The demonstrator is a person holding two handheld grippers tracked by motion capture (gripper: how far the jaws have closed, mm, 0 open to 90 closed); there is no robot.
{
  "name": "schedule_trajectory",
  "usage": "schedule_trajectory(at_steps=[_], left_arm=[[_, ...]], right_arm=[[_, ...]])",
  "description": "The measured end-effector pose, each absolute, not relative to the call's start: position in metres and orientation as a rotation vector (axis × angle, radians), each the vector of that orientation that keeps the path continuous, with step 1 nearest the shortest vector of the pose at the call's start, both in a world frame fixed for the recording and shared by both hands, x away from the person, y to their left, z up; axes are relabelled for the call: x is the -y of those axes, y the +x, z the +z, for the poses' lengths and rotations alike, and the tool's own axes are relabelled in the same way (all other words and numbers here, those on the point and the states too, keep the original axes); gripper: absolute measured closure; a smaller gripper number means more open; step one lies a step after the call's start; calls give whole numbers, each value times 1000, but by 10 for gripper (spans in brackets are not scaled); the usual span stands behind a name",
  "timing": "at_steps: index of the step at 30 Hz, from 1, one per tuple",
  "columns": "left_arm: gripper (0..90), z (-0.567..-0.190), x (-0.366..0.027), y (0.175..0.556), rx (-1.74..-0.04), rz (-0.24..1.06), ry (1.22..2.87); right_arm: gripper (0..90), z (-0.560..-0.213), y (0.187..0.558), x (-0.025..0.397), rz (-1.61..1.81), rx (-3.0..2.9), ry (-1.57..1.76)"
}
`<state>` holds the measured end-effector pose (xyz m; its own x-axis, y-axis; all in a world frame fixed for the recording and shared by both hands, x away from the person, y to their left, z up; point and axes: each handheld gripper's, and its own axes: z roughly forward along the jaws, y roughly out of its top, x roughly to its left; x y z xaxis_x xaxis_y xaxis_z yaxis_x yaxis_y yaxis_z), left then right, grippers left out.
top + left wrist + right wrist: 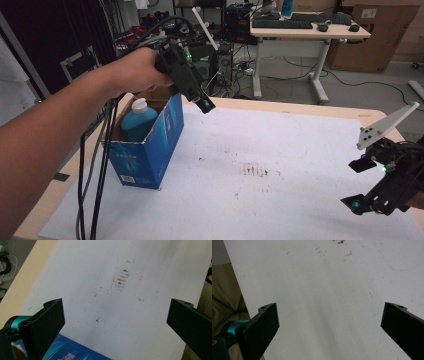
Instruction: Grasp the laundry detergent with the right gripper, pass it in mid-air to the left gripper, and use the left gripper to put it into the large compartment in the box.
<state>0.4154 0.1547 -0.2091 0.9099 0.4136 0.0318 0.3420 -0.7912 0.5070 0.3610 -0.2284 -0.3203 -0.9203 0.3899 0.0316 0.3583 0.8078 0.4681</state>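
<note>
Standing at table's left, blue box [150, 140], bottle [138, 120] inside

Landmark: open box [150, 145], standing on the sheet [280, 200] at its left edge, near the table's [45, 205] left side.

- Bottle [138, 120]: inside the box, upright, cap above the rim.
- Left gripper [200, 100]: just above and right of the box's far corner, held off the sheet, jaws spread wide in the left gripper view.
- Cables [92, 190]: hanging left of the box.
- Smudge marks [255, 171]: right of the box, mid-sheet.
- Right gripper [361, 185]: well right of the box, at the sheet's right edge; probably clear of the surface.
- Desk [310, 31] bearing keyboards [275, 23]: behind the box, beyond the table.
</note>
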Motion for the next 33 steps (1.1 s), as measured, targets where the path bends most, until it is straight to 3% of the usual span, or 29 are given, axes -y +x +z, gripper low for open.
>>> schedule_trajectory(at_steps=[12,33], left_arm=[[16,-232,-111,408,-304,134,2685],[16,-271,-65,405,-198,96,2775]], right_arm=[[8,-318,361,225,729,-2925,596],[8,-322,363,220,714,-2930,582]])
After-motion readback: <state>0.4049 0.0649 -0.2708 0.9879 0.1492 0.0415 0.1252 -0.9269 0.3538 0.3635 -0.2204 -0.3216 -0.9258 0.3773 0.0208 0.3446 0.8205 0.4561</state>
